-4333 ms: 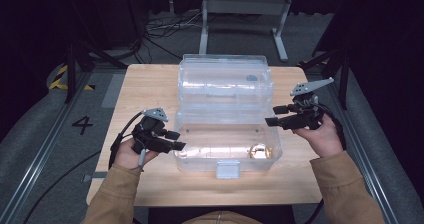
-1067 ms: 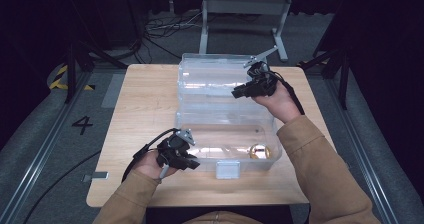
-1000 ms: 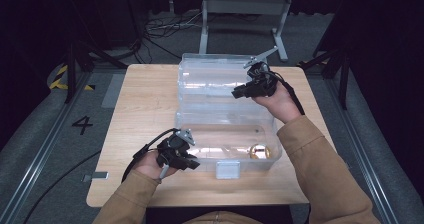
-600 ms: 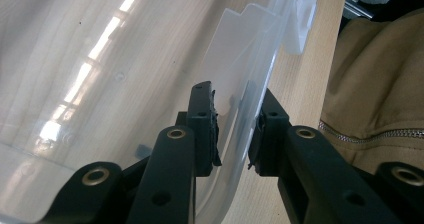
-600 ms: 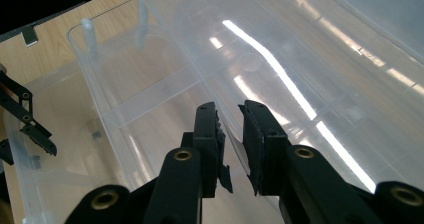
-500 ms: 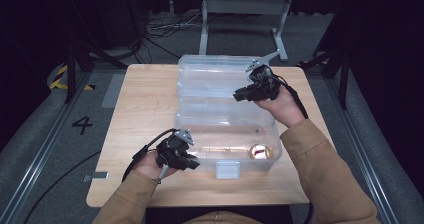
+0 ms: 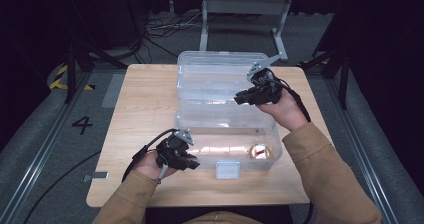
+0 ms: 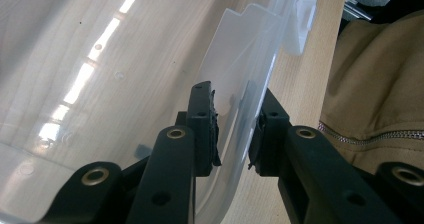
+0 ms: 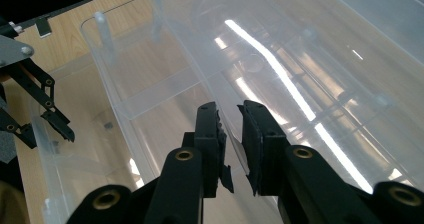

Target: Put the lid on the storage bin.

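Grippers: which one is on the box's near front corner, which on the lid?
The left gripper straddles the clear box wall at its near left corner; the right gripper is farther back, on the open lid.

small round thing (image 7: 260,151): near right in the box (image 7: 227,121), too small and blurred to name
left hand-held gripper (image 7: 192,163): tips hidden against the box's near left wall
lid (image 7: 225,71): far rim dim, edges hard to trace
surface (image 7: 140,104): near edge covered by sleeves
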`<act>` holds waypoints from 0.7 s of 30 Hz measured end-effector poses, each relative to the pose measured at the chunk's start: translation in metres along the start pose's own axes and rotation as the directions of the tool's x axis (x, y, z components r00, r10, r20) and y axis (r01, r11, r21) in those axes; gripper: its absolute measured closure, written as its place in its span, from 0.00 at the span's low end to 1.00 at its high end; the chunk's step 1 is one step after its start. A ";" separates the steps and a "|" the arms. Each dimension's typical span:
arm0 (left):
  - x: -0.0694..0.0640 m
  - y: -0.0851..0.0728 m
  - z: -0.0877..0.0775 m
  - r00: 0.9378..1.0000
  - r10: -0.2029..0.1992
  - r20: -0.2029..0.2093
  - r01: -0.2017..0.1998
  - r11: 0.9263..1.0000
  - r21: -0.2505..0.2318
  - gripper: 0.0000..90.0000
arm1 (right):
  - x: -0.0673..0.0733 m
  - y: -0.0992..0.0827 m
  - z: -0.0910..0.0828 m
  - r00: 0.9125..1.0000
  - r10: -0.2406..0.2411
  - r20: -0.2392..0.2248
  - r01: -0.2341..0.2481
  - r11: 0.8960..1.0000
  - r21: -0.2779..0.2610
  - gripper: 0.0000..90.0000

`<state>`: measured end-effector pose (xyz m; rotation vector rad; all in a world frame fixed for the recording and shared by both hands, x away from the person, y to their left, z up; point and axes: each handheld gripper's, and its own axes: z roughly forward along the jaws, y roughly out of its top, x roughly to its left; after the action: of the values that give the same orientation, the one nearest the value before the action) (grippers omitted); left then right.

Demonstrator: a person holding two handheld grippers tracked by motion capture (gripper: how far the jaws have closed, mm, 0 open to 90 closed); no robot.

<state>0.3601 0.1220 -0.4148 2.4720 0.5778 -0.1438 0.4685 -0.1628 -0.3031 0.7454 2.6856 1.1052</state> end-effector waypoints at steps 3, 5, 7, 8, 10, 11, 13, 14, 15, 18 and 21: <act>0.000 0.000 0.000 1.000 -0.001 0.000 0.001 1.000 -0.001 0.83 | 0.002 -0.001 -0.001 1.000 -0.006 0.000 0.006 1.000 0.000 0.86; 0.000 0.000 0.000 1.000 -0.001 0.000 0.001 1.000 -0.002 0.83 | 0.003 -0.002 -0.002 1.000 -0.007 -0.003 0.007 1.000 0.000 0.86; 0.000 0.000 0.000 1.000 -0.001 0.001 0.001 1.000 -0.002 0.83 | 0.004 -0.002 -0.003 1.000 -0.008 -0.004 0.008 1.000 0.000 0.87; 0.000 0.000 0.000 1.000 -0.002 0.001 0.002 1.000 -0.005 0.83 | 0.005 -0.003 -0.004 1.000 -0.012 -0.005 0.012 1.000 0.003 0.87; 0.000 0.000 0.000 1.000 -0.004 0.001 0.004 1.000 -0.005 0.83 | 0.007 -0.003 -0.004 1.000 -0.013 -0.006 0.013 1.000 0.000 0.87; 0.000 0.000 0.000 1.000 -0.004 0.000 0.004 1.000 -0.005 0.83 | 0.008 -0.004 -0.005 1.000 -0.015 -0.005 0.015 1.000 0.001 0.87; 0.000 0.000 0.000 1.000 -0.005 0.001 0.005 1.000 -0.005 0.83 | 0.009 -0.005 -0.006 1.000 -0.020 -0.006 0.020 1.000 -0.001 0.87; 0.000 0.000 0.000 1.000 -0.005 0.001 0.005 1.000 -0.005 0.83 | 0.010 -0.005 -0.006 1.000 -0.020 -0.007 0.020 1.000 -0.003 0.87; 0.000 0.000 0.000 1.000 -0.005 0.001 0.005 1.000 -0.005 0.83 | 0.011 -0.006 -0.007 1.000 -0.022 -0.007 0.022 1.000 -0.002 0.87; 0.000 -0.001 0.000 1.000 -0.007 0.003 0.007 1.000 -0.005 0.83 | 0.013 -0.007 -0.008 1.000 -0.024 -0.007 0.024 1.000 -0.007 0.87; 0.000 -0.001 0.000 1.000 -0.007 0.003 0.007 1.000 -0.005 0.83 | 0.015 -0.008 -0.009 0.999 -0.036 -0.009 0.036 0.999 -0.008 0.87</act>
<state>0.3600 0.1225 -0.4152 2.4645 0.5851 -0.1488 0.4493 -0.1655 -0.3017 0.6894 2.6898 1.1127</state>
